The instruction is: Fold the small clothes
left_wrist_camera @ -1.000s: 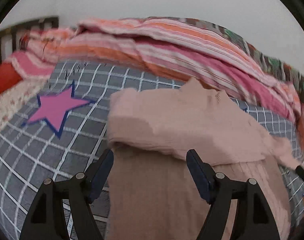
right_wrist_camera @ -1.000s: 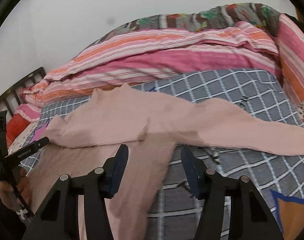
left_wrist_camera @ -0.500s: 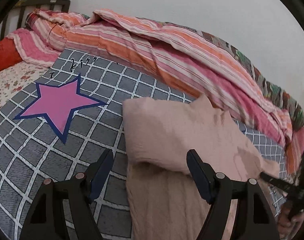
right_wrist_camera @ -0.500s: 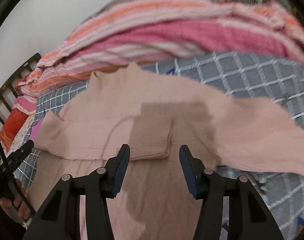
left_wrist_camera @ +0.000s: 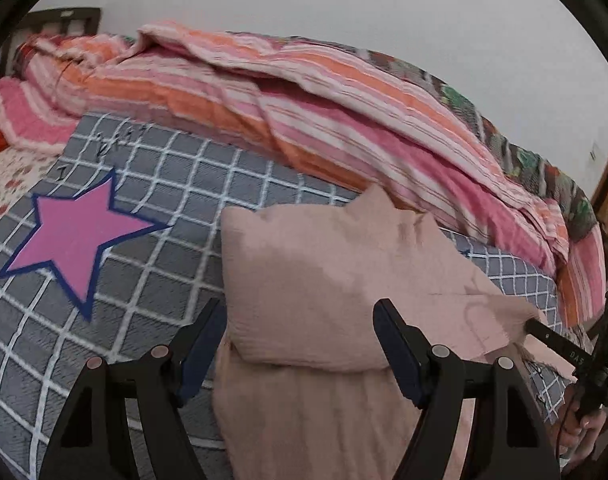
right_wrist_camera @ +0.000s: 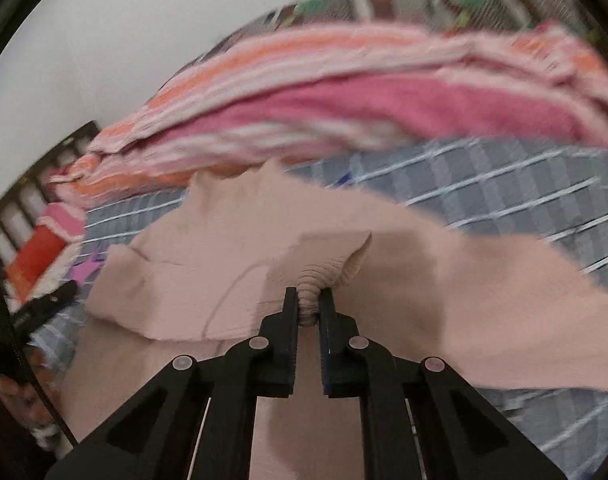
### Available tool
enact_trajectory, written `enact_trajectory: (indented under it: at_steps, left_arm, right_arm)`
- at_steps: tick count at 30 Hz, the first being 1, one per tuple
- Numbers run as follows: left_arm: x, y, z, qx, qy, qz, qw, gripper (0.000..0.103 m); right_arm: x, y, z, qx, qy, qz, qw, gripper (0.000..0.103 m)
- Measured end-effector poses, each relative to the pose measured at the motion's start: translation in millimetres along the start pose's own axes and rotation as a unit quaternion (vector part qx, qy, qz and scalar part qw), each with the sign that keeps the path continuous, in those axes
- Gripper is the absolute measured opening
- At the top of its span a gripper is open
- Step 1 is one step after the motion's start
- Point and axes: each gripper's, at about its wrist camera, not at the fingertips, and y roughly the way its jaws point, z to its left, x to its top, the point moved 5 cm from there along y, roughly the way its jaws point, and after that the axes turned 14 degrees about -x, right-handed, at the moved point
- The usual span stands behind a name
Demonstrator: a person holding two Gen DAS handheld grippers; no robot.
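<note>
A small pale pink long-sleeved top lies on the grey checked blanket, one sleeve folded across its body. My left gripper is open and empty, held just above the folded sleeve's near edge. My right gripper is shut on the ribbed cuff of that folded sleeve and holds it bunched above the top. The other sleeve stretches out to the right. The right gripper also shows at the right edge of the left wrist view.
A rumpled pink and orange striped quilt is piled along the far side against the wall. A pink star is printed on the blanket left of the top. A dark headboard stands at the far left.
My right gripper has closed on the folded sleeve's cuff; it was open half a second ago. My left gripper has stayed open while its view shifted a little.
</note>
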Motion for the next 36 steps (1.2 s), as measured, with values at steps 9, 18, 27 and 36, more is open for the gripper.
enact_trajectory:
  at_steps: [9,18,27,36]
  left_arm:
    - [-6,35,-24,-0.011,0.037,0.039,0.9985,0.074]
    - [-24,58,-16,0.025,0.041,0.097,0.9942,0.078]
    - [-26,58,-20,0.033,0.056,0.096,0.9933,0.081]
    - [-27,55,-19,0.023,0.048,0.09,0.9946,0.082]
  right_arm:
    - [-23,32,-22,-0.02,0.02,0.079,0.996,0.009]
    - [-25,-2,-53,-0.029,0.031,0.06,0.997,0.04]
    - [-36,-52,-180,-0.163,0.09,0.012,0.982,0.06]
    - [-76,-47,-254,-0.135,0.169,0.054,0.975,0.06]
